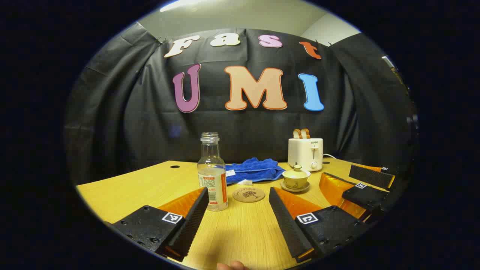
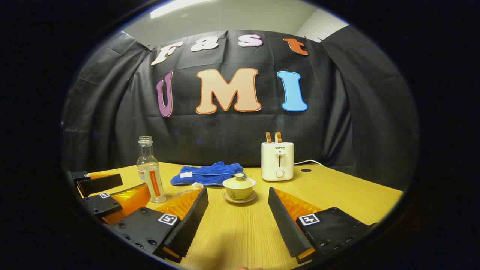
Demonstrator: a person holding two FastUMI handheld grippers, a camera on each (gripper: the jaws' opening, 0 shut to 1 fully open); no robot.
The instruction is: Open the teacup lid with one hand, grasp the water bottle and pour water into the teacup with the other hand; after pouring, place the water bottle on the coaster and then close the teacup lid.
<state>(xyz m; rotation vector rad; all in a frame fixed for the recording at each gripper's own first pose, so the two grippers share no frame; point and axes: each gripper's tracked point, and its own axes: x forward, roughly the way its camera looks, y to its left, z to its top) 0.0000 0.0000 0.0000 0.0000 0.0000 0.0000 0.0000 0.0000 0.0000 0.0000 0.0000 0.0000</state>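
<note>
On the yellow wooden desk (image 2: 337, 195), the pale yellow lidded ceramic teacup (image 2: 239, 187) stands on its saucer, its lid on. The clear, uncapped plastic water bottle (image 1: 212, 172) with an orange-and-white label stands upright well to the left of the teacup, and the round brown cork coaster (image 1: 248, 194) lies between them, nearer the teacup. Behind the teacup lie a crumpled blue cloth (image 2: 208, 174) and a cream toaster (image 2: 278, 161). The left tool (image 1: 238, 204) and the right tool (image 2: 238, 208) both gape wide, holding nothing.
</note>
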